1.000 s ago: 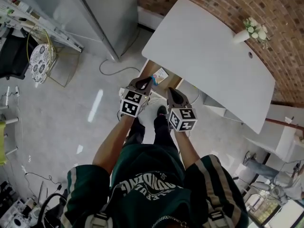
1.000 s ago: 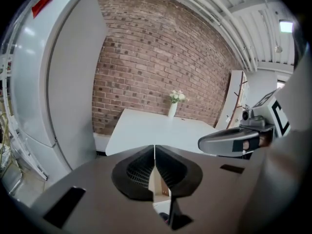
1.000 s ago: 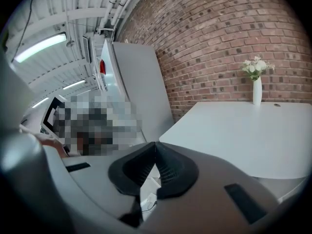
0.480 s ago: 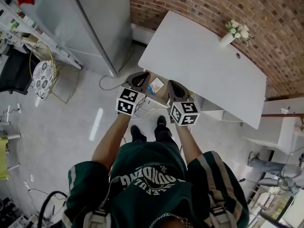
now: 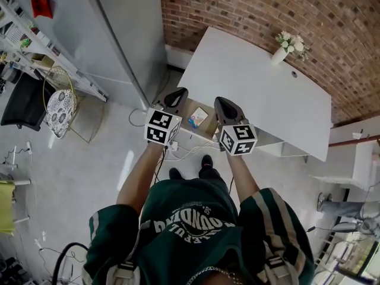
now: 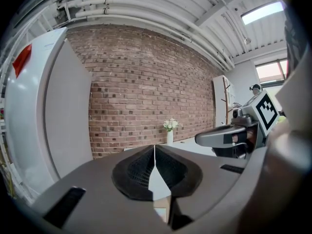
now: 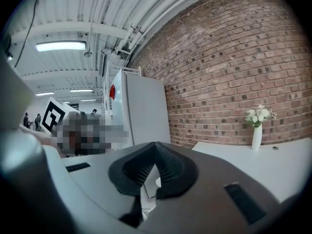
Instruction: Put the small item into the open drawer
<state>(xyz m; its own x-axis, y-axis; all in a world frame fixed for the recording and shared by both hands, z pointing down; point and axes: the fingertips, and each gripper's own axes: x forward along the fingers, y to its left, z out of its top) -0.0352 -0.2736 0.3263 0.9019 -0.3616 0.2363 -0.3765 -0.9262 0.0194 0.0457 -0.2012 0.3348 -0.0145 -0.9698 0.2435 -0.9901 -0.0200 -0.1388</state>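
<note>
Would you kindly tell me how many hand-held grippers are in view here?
2. The left hand-held gripper is left of centre in the head view, before the white table; the right hand-held gripper is alongside, to its right. Both are shut and empty.

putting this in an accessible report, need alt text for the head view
Seen from above, a person holds the left tongs and right tongs, both shut and empty; between them shows an open drawer under a white table by a brick wall. A vase of white flowers stands on it.
</note>
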